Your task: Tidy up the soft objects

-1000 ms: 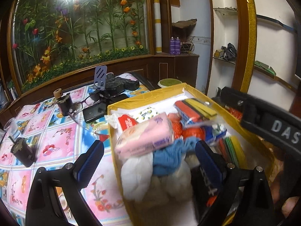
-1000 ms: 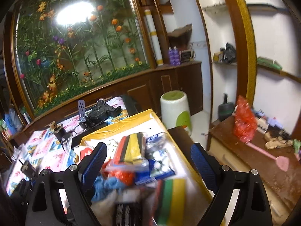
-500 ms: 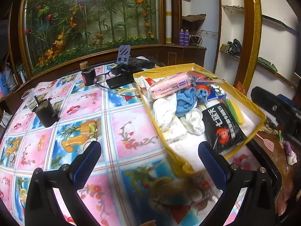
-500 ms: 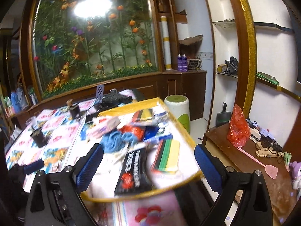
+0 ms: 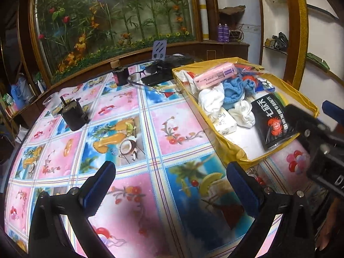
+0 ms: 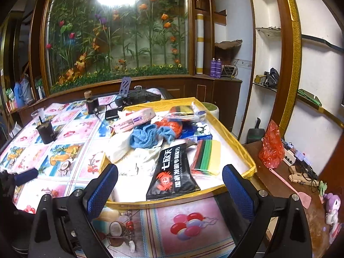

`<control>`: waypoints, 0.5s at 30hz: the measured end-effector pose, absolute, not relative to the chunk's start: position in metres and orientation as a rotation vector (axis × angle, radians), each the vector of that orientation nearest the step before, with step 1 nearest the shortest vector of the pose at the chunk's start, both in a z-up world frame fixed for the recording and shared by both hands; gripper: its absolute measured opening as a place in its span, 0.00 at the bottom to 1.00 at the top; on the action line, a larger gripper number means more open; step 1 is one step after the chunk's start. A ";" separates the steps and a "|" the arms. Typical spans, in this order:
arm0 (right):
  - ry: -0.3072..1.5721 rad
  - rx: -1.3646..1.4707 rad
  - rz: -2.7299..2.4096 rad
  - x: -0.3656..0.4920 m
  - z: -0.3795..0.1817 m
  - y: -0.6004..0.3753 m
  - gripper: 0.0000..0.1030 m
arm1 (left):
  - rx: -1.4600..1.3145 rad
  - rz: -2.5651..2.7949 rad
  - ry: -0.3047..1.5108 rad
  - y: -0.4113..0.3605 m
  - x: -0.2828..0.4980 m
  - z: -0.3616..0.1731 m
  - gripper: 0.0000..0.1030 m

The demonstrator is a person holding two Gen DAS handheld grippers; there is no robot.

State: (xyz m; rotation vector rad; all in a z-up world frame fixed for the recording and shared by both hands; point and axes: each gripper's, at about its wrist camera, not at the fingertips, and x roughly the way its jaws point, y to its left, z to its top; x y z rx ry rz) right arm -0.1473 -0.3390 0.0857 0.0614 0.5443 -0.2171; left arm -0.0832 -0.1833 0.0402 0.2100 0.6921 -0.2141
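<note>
Item: shallow yellow-walled tray (image 6: pixel 234 129), standing on the table's flower-print oilcloth (image 5: pixel 120 137) toward its right edge, holding the heap of soft goods.

Contents: black glossy pouch with a red crab mark (image 6: pixel 172 172), pink wrapped tissue pack (image 6: pixel 133 119), blue knitted cloth (image 6: pixel 148 136), white crumpled cloth (image 5: pixel 211 99), striped sponge pack (image 6: pixel 207 157).

Grippers: left gripper (image 5: pixel 169 187) with fingers wide apart, nothing between them, over bare oilcloth; its jaws have just been opening. Right gripper (image 6: pixel 169 185) likewise spread and empty, its jaws having just been opening too.

Governing relation: the black pouch lies straight ahead of the right gripper, at the tray's near edge, its long axis running away from the fingers. From the left gripper the tray lies ahead and to the right, past the near corner. The right hand is judged the nearer.

Views: the right wrist view shows the sponge pack whole and the tray's far wall; the left wrist view barely shows that pack, but alone shows the white cloth's folds and a cream tissue pack (image 5: pixel 225 122) against the tray's left wall.
</note>
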 end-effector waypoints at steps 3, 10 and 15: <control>0.561 0.051 -0.225 -0.144 0.082 -0.336 0.96 | 0.210 -0.204 0.706 -0.183 -0.080 0.039 1.00; 0.580 0.045 -0.228 -0.138 0.075 -0.334 0.96 | 0.216 -0.201 0.718 -0.184 -0.079 0.038 1.00; 0.589 0.038 -0.227 -0.135 0.071 -0.331 0.96 | 0.215 -0.206 0.723 -0.184 -0.078 0.037 1.00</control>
